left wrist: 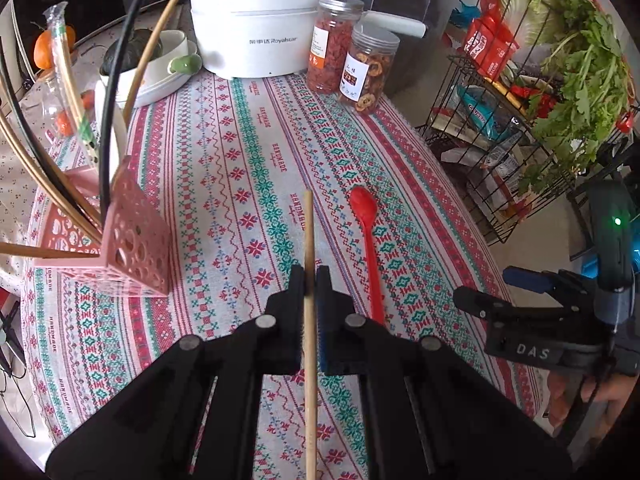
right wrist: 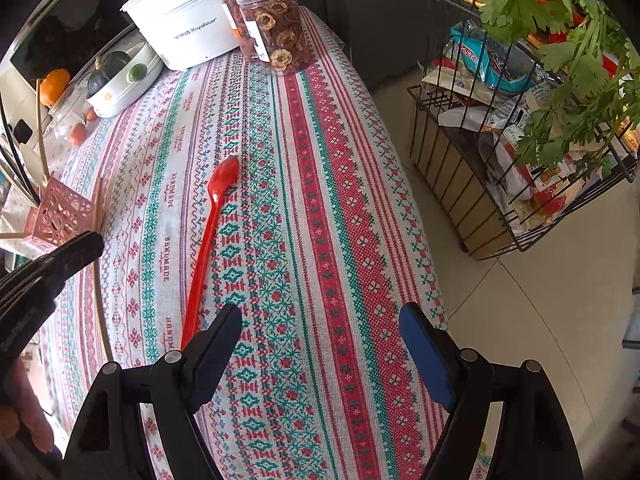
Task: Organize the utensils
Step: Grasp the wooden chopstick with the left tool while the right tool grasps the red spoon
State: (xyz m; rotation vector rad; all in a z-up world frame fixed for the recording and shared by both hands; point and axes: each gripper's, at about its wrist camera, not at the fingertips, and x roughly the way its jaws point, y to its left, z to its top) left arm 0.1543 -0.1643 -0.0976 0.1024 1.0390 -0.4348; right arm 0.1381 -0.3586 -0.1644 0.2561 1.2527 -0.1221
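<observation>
My left gripper [left wrist: 310,280] is shut on a wooden chopstick [left wrist: 309,240], which runs lengthwise between the pads and sticks out ahead over the patterned tablecloth [left wrist: 224,152]. To its left stands a pink perforated utensil holder [left wrist: 136,236] with several chopsticks leaning in it. A red plastic spoon [left wrist: 366,232] lies on the cloth just right of the left gripper. In the right wrist view my right gripper [right wrist: 320,320] is open above the cloth, nothing between its fingers, and the red spoon [right wrist: 208,236] lies just left of its left finger. The holder [right wrist: 60,212] shows at far left.
At the table's far end stand a white Royalstar pot [left wrist: 256,28], two clear jars of dried fruit [left wrist: 370,68], and a white dish with a dark squash [left wrist: 160,68]. A black wire rack [right wrist: 520,160] with packets and greens stands on the floor right of the table edge.
</observation>
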